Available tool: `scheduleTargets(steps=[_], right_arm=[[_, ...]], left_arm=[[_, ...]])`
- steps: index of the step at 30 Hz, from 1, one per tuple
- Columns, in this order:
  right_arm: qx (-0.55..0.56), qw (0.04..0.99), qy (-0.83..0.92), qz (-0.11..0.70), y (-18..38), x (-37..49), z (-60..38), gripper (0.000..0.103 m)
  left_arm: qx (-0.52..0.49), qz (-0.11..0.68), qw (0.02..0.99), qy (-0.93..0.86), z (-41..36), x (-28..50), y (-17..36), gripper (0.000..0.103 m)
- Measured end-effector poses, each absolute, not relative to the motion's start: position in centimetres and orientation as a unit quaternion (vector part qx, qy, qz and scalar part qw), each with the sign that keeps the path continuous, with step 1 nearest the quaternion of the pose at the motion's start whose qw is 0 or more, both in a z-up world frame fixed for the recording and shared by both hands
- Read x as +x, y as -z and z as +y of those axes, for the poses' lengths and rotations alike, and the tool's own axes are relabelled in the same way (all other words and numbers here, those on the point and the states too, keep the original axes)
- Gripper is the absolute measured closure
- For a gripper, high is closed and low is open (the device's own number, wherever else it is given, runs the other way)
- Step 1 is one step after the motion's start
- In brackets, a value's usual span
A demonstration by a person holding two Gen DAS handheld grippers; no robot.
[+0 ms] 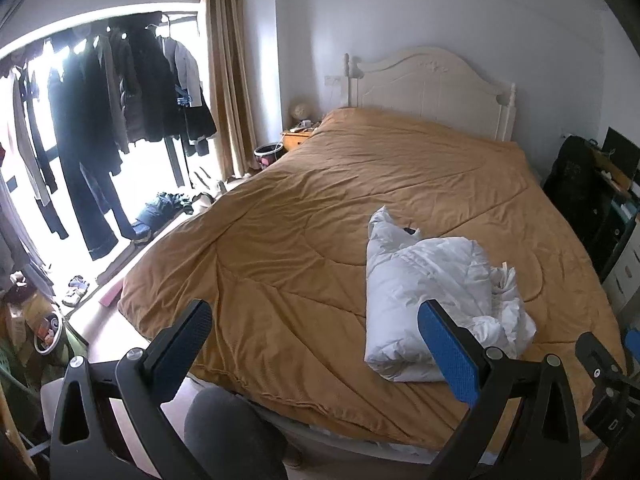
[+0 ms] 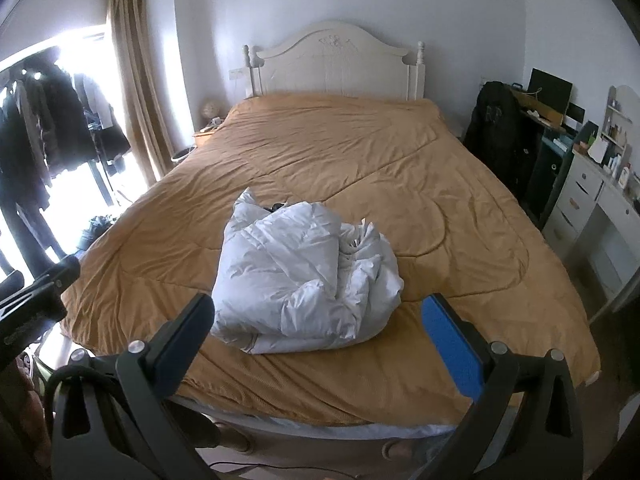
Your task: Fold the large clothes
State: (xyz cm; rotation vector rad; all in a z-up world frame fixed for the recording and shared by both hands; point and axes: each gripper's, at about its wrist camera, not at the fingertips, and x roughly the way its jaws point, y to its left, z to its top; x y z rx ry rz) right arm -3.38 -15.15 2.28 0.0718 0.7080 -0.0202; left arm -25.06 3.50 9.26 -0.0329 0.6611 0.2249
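Right hand-held gripper (image 2: 318, 344) — fingers spread, empty — just short of white puffy jacket (image 2: 304, 280) on bed.

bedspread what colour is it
Plain mustard-orange bedspread, no printed pattern, just stitched quilting lines; clearest in the right wrist view.

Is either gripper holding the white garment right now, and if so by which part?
Nothing is held. The left gripper and right gripper are both open, short of the white puffy garment lying on the orange bedspread.
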Motion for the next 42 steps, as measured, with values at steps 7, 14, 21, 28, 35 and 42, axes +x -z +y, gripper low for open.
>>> scheduleTargets(steps=[7,14,21,28,35,42], right_arm=[[0.027,0.938,0.018,0.344,-2.3,-3.5,-15.2,0.000],[0.027,0.939,0.022,0.341,-2.5,-3.6,-15.3,0.000],[0.026,0.939,0.023,0.342,-2.4,-3.5,-15.2,0.000],[0.024,0.938,0.026,0.344,-2.3,-3.5,-15.4,0.000],[0.023,0.937,0.027,0.346,-2.1,-3.5,-15.7,0.000],[0.022,0.936,0.027,0.349,-1.9,-3.4,-16.0,0.000]], left_arm=[[-0.012,0.327,0.939,-0.107,3.1,-25.0,-8.7,0.000],[-0.010,0.328,0.939,-0.107,2.9,-25.0,-8.6,0.000],[-0.003,0.336,0.936,-0.103,2.7,-24.5,-7.9,0.000],[-0.003,0.342,0.935,-0.094,2.6,-24.3,-7.6,0.000],[-0.002,0.347,0.934,-0.088,2.5,-23.9,-7.3,0.000],[0.000,0.353,0.932,-0.083,2.5,-23.5,-7.0,0.000]])
